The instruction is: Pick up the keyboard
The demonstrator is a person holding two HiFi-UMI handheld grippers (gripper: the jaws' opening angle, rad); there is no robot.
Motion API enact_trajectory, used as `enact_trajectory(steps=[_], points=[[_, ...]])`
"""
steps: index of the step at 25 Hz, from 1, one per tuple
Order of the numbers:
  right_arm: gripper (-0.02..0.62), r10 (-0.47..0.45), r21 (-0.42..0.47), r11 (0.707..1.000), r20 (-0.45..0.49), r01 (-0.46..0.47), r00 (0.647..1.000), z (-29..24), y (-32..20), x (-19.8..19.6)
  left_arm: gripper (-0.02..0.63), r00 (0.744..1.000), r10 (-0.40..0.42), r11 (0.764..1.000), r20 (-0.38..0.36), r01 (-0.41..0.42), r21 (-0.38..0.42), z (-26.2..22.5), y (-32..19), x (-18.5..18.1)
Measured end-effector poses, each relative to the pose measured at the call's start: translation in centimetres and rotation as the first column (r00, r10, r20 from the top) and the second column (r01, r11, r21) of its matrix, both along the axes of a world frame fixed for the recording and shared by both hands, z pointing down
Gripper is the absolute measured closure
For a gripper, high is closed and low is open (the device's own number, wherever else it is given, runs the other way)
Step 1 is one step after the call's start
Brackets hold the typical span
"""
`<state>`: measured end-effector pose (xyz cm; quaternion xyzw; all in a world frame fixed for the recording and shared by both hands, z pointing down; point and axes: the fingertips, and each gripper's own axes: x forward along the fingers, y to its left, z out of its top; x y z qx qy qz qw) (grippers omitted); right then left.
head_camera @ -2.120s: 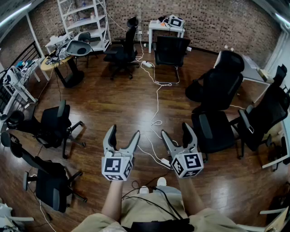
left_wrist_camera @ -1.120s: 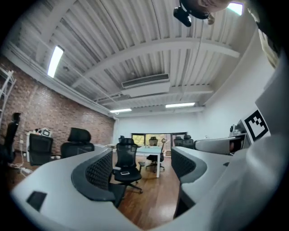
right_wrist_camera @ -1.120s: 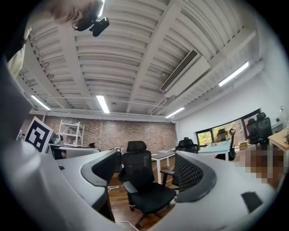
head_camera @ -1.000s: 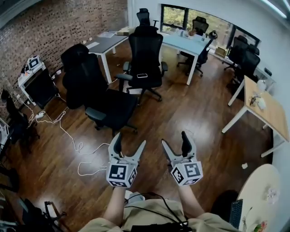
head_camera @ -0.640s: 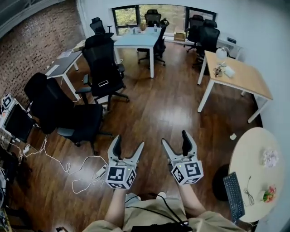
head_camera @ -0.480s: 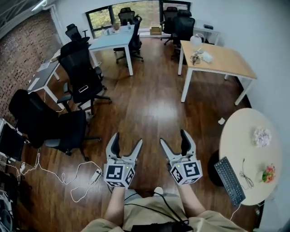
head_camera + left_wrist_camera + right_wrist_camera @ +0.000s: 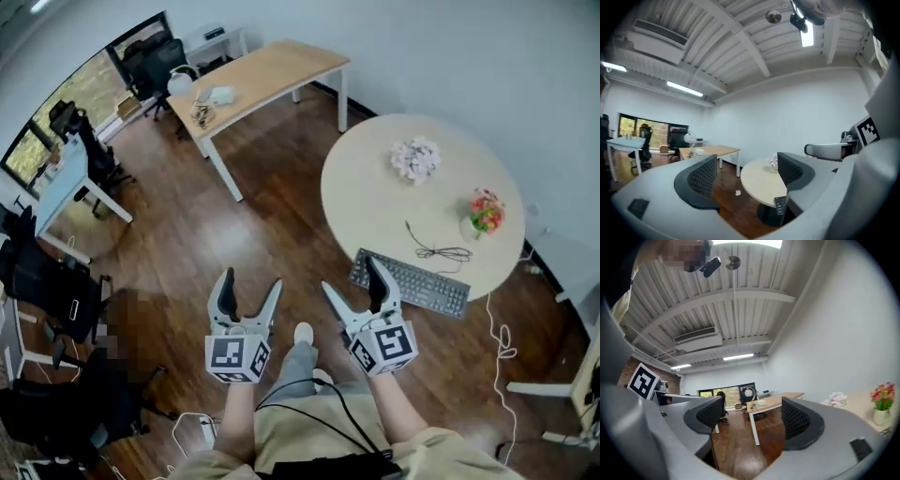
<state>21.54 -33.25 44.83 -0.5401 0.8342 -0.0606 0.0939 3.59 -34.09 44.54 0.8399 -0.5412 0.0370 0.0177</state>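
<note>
A dark keyboard (image 7: 422, 287) lies at the near edge of a round cream table (image 7: 375, 202), to my right front. Both grippers hang in the air above the wooden floor, holding nothing. My right gripper (image 7: 353, 281) is open, and its right finger overlaps the keyboard's left end in the head view. My left gripper (image 7: 248, 286) is open further left, away from the table. In the left gripper view, that gripper (image 7: 747, 176) frames the round table (image 7: 761, 180), and the keyboard's end (image 7: 780, 205) peeks past the right finger. The right gripper view (image 7: 752, 418) looks across the floor; the keyboard is hidden there.
On the round table are a black cable (image 7: 436, 251), a white flower bunch (image 7: 415, 157) and a small pot of red flowers (image 7: 483, 211). A rectangular wooden desk (image 7: 262, 75) stands behind. Black office chairs (image 7: 47, 281) are at the left. A white cord (image 7: 497, 328) trails on the floor at the right.
The view has swung round from the brick-wall side of the room to the round table, which now lies close in front. Both grippers stay open and held out as before.
</note>
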Motion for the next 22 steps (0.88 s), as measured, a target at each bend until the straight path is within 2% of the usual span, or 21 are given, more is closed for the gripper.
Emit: enact_trajectory(steps=[2,4,9,13,15,17,19,20,22], points=[[0.192,0.130,-0.037,0.991,0.007,-0.130,0.991,1.8,0.7,6.3,0.221,0.994,0.114,0.993,0.005,-0.113,-0.021,1.4,-1.7,5.8],[0.192,0.243,-0.065,0.968,0.005,-0.242,0.970,3.3,1.8,11.8,0.221,0.978,0.209,0.977,0.007,-0.208,-0.046,2.9,-2.7,11.0],[0.192,0.439,-0.112,0.891,-0.024,-0.439,0.898,6.5,3.7,22.6,0.221,0.921,0.390,0.917,0.015,-0.387,-0.096,6.4,-4.9,21.9],[0.192,0.526,-0.196,0.826,-0.067,-0.528,0.848,10.3,4.1,29.4,0.221,0.883,0.469,0.867,-0.010,-0.462,-0.186,11.0,-7.0,28.1],[0.192,0.534,-0.232,0.798,-0.156,-0.557,0.831,12.7,3.6,31.6,0.221,0.878,0.476,0.845,-0.041,-0.470,-0.254,13.9,-8.5,29.3],[0.192,0.506,-0.254,0.792,-0.238,-0.556,0.829,15.1,2.3,32.9,0.221,0.876,0.479,0.821,-0.049,-0.468,-0.328,17.4,-10.1,29.6],[0.190,0.491,-0.285,0.786,-0.254,-0.549,0.833,17.4,1.5,34.3,0.221,0.865,0.501,0.775,-0.026,-0.462,-0.431,21.9,-11.3,29.9],[0.192,0.499,-0.312,0.771,-0.246,-0.555,0.831,18.5,1.6,35.3,0.219,0.855,0.518,0.740,-0.005,-0.452,-0.498,24.4,-11.6,29.9],[0.190,0.525,-0.391,0.715,-0.248,-0.580,0.814,21.6,3.0,37.2,0.193,0.841,0.540,0.662,0.018,-0.411,-0.627,29.2,-11.3,29.1]])
